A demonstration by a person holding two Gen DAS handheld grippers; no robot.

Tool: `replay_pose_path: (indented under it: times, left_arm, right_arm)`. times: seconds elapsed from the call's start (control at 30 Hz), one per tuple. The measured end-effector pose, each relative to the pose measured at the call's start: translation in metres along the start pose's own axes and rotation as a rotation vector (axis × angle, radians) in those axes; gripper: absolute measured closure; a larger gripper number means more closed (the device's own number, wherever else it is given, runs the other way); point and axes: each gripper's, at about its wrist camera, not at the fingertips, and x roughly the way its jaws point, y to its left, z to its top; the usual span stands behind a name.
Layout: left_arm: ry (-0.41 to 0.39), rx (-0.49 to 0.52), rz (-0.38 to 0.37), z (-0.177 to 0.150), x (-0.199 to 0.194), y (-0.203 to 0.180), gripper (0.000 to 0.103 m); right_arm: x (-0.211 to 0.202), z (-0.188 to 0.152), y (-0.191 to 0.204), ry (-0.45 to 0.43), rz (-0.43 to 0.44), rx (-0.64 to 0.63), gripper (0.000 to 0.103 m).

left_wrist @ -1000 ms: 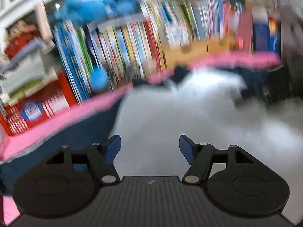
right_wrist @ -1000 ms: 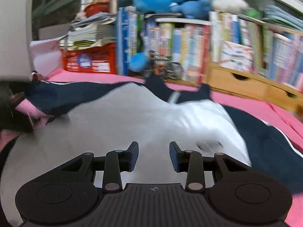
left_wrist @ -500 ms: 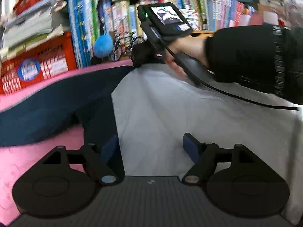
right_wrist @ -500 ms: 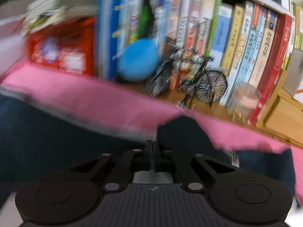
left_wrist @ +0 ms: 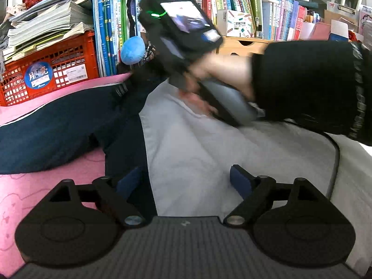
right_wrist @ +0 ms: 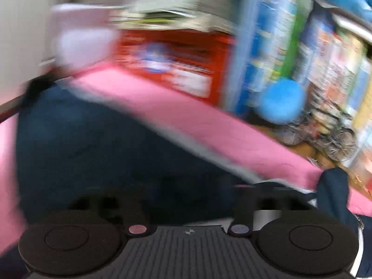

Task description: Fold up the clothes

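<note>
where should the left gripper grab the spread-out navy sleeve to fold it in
Grip the cuff end of the spread-out navy sleeve, coming from the pink side. It lies flat, stretched away from the white body panel, so that free end would likely swing over easiest.

This was a home room, likely a child's: crowded bookshelves (left_wrist: 244, 11) across the top of the frame, blue plush toys (left_wrist: 132, 50), a red crate (left_wrist: 48, 69) of papers at upper left, a pink sheet (left_wrist: 46, 186).
</note>
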Motion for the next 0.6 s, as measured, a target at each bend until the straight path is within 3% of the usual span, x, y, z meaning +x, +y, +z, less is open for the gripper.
replay_pose_path:
  times: [0.03, 0.1, 0.17, 0.27, 0.37, 0.47, 0.53, 0.6]
  left_arm:
    - [0.001, -0.002, 0.005, 0.000, 0.000, 0.000, 0.013]
    - [0.003, -0.004, 0.014, 0.000, -0.001, 0.001, 0.010]
    - [0.005, -0.005, 0.018, 0.001, -0.001, 0.002, 0.010]
    - [0.005, -0.005, 0.020, 0.001, -0.002, 0.003, 0.009]
    - [0.004, -0.003, 0.027, 0.001, -0.002, 0.003, 0.008]
    - [0.004, 0.001, 0.038, 0.001, -0.002, 0.002, 0.007]
    - [0.005, 0.004, 0.048, 0.001, -0.001, 0.001, 0.005]
    - [0.004, 0.007, 0.057, 0.000, -0.002, -0.001, 0.005]
  right_arm:
    - [0.006, 0.007, -0.010, 0.026, -0.032, 0.093, 0.012]
    - [-0.004, 0.009, -0.028, 0.023, -0.021, 0.212, 0.029]
    - [-0.034, -0.001, -0.038, -0.021, 0.003, 0.204, 0.029]
    - [-0.086, -0.030, -0.066, -0.052, -0.035, 0.203, 0.029]
    - [-0.118, -0.065, -0.113, -0.007, -0.161, 0.279, 0.039]
    - [-0.118, -0.095, -0.163, 0.025, -0.325, 0.348, 0.047]
    - [-0.108, -0.107, -0.192, 0.012, -0.418, 0.362, 0.042]
    - [-0.091, -0.102, -0.214, 0.001, -0.443, 0.383, 0.022]
